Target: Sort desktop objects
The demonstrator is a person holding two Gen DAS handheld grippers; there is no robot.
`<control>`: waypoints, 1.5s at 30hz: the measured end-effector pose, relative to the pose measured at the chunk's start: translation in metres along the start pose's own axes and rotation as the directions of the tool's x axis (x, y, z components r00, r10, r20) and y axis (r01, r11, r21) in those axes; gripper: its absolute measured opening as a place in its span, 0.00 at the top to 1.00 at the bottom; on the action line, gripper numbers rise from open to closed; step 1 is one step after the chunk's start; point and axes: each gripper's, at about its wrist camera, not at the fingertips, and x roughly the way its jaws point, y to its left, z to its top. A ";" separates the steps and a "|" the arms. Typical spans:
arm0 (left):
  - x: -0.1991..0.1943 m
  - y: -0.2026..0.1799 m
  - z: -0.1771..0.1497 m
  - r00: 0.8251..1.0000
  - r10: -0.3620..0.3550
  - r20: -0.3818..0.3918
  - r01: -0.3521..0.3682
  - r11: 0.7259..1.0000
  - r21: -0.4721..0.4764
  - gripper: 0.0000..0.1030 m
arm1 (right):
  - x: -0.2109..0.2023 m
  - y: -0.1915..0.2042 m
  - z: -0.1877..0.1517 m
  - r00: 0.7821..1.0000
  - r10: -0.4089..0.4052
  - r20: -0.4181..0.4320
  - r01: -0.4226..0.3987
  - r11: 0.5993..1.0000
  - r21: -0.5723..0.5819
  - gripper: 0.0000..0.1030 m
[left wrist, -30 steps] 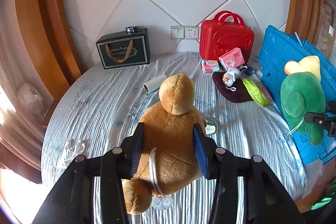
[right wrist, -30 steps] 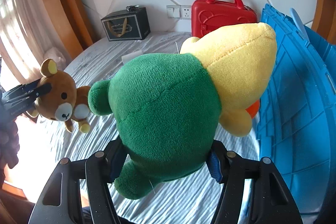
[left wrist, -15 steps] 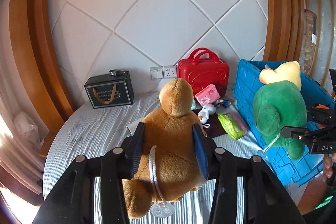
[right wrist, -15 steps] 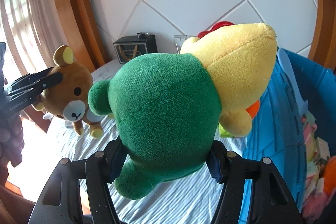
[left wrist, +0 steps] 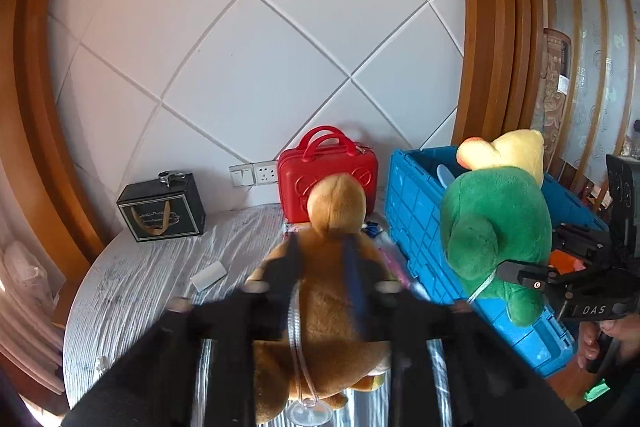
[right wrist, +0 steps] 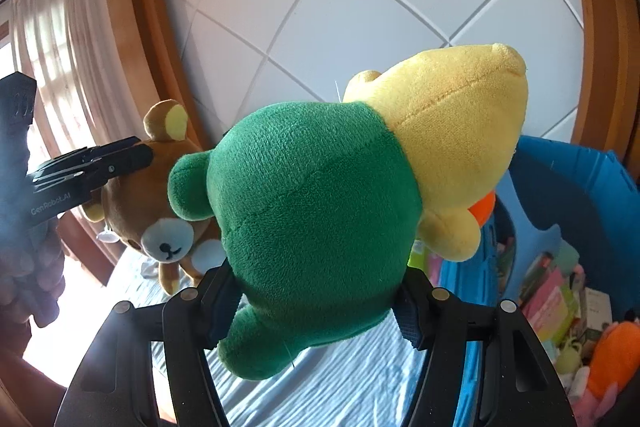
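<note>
You carry both toys toward the bin (left wrist: 408, 211): left fingers (left wrist: 320, 259) clamp bear (left wrist: 332, 291), right fingers (right wrist: 316, 311) clamp duck (right wrist: 320, 211); next, release over it.

Left gripper (left wrist: 322, 267): fingers (left wrist: 290, 263) clamped hard on the brown bear (left wrist: 328, 291), pads sunk into its back on both sides. In its own view the fingers are blurred. Gripper points forward and somewhat downward. In the right wrist view the left gripper (right wrist: 132, 157) appears side-on at the left edge, fingers pressed on the bear's (right wrist: 160, 203) head and back, with the person's hand (right wrist: 28, 287) wrapped round the handle below.

Right gripper (right wrist: 316, 303): fingers (right wrist: 222, 301) set wide apart, pads pressed on either flank of the green toy (right wrist: 308, 211). Gripper tilted downward. In the left wrist view a hand (left wrist: 600, 341) grips its handle at the right edge.
</note>
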 end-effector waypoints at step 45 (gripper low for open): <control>0.208 0.077 -0.314 0.741 0.024 -0.671 -0.195 0.964 -0.181 0.00 | 0.108 0.001 -0.032 0.950 -0.056 -0.306 0.033 0.996 -0.077 0.35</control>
